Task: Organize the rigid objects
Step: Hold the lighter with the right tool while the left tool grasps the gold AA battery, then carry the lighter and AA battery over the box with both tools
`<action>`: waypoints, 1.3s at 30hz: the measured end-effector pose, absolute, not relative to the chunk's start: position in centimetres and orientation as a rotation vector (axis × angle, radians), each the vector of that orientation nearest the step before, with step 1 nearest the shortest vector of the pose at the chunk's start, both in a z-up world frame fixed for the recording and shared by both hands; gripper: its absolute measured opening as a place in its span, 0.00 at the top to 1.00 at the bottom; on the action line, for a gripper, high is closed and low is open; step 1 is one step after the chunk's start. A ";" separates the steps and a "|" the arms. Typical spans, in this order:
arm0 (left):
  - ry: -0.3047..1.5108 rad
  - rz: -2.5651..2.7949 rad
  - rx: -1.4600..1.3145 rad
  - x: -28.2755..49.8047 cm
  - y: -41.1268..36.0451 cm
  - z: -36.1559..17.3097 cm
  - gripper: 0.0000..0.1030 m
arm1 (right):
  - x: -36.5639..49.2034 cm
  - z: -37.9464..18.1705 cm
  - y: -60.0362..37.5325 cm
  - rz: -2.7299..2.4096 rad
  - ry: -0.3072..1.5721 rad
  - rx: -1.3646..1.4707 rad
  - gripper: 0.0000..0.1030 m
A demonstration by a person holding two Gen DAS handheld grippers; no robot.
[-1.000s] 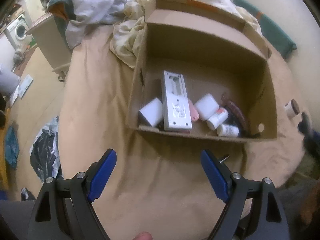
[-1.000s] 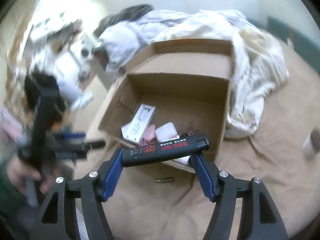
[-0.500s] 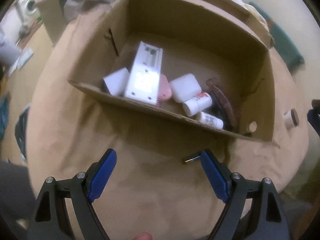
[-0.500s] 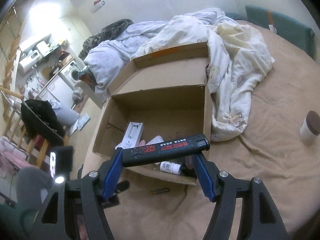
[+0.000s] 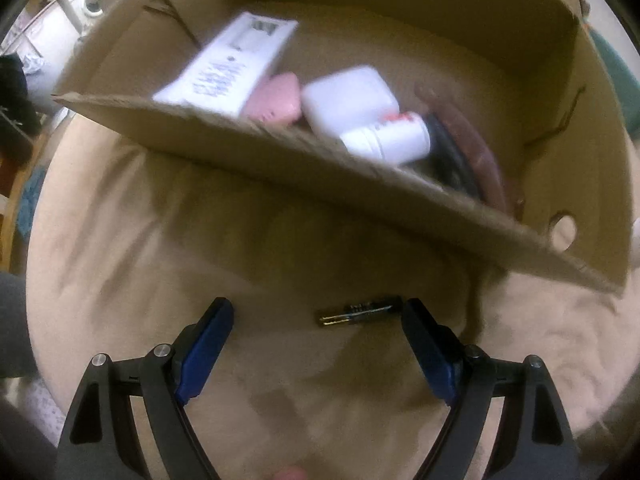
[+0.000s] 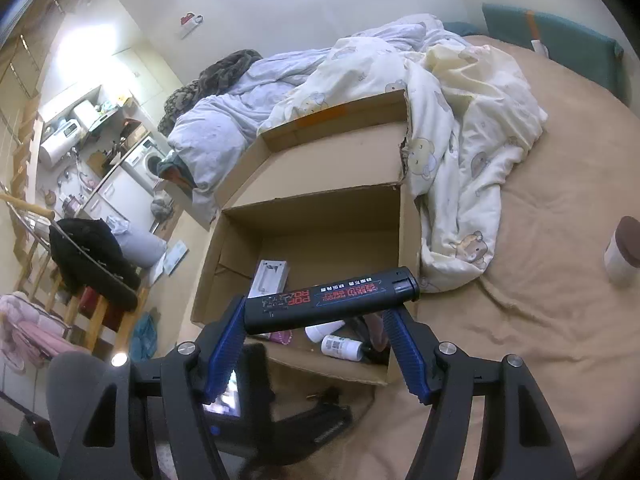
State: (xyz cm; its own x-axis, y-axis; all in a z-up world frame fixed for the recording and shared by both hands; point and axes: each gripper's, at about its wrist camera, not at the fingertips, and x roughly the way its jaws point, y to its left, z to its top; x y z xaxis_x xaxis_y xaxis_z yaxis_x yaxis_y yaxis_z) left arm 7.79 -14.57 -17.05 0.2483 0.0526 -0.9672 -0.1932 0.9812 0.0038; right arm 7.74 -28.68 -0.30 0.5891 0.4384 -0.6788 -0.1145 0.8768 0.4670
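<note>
My right gripper [image 6: 316, 312] is shut on a long black lighter [image 6: 332, 300] with red lettering, held above the near wall of an open cardboard box [image 6: 308, 208]. The box [image 5: 360, 176] holds a white flat device [image 5: 228, 68], a pink item [image 5: 276, 98], a white case [image 5: 348, 96], a white bottle [image 5: 388, 140] and dark items. My left gripper [image 5: 316, 316] is open and empty, low over the tan bedsheet, with a small black and gold battery [image 5: 360, 310] lying between its fingertips, close to the right one.
A white jar with a brown lid [image 6: 622, 252] stands on the sheet at the right. A crumpled duvet [image 6: 440, 120] lies behind and beside the box. The bed edge and a cluttered room lie to the left.
My left gripper has moved forward and down toward the battery, so the box fills the view. My right gripper has lifted slightly with the lighter still in it.
</note>
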 end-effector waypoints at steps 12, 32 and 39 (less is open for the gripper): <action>1.324 0.139 -0.111 7.9 -15.8 -17.0 0.84 | 7.8 -0.5 -28.5 0.330 0.901 0.384 0.30; 1.320 -0.123 -0.241 6.9 -7.9 -9.4 0.91 | 7.9 -1.0 -28.2 0.284 0.927 0.352 0.30; 1.212 -0.126 -0.209 7.8 -4.7 -4.9 0.91 | 7.9 -1.5 -26.8 0.289 0.954 0.289 0.30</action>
State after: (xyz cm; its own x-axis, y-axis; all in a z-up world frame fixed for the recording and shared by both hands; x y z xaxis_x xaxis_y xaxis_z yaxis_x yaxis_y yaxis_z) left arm 7.78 -4.74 -4.91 0.3475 -0.2074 -0.9145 -0.0152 0.9739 -0.2267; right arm 7.85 -26.78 -1.46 0.5459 0.3658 -0.7538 -0.1136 0.9237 0.3660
